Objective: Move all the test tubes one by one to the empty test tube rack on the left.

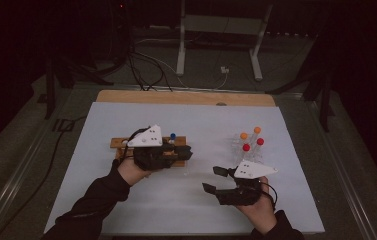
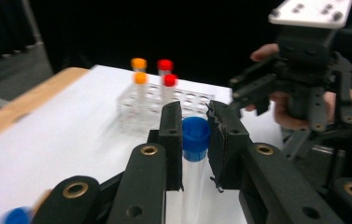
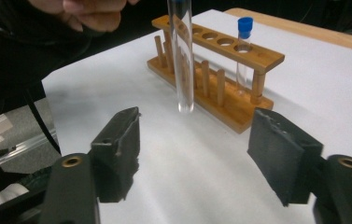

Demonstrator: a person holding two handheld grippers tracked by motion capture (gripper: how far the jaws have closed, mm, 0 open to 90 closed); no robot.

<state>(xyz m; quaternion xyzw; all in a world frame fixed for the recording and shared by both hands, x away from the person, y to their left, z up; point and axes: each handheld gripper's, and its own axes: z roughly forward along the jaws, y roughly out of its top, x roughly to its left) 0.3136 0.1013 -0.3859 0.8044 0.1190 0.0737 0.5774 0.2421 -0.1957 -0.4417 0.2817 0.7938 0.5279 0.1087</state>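
Gripping a clear test tube (image 2: 193, 177) just below its blue cap (image 2: 196, 132), the left tongs (image 2: 195, 140) are clenched on the glass, with a pad pressed on either side of it. In the right gripper view this tube (image 3: 182, 60) hangs upright in the air, its rounded bottom clear of the white table (image 3: 187, 172) and in front of the wooden rack (image 3: 220, 70). In the high view the left tongs (image 1: 183, 152) sit over the right end of that rack (image 1: 121, 145), near the middle-left of the table (image 1: 186, 200).

The wooden rack carries a second blue-capped tube (image 3: 244, 51), standing upright in a hole near one end; the other holes visible in its top rail are vacant.

The right tongs (image 3: 194, 144) are released, with both pads set wide apart and only bare table surface between them. In the high view the right tongs (image 1: 215, 179) lie at the lower right of the table, pointing left toward the left hand (image 1: 131, 170), well apart from the held tube.

A clear plastic rack (image 2: 164, 100) stands on the right half of the table, beyond the right tongs. It holds four capped tubes upright: two orange-capped tubes (image 2: 138, 70) and two red-capped tubes (image 2: 166, 72).
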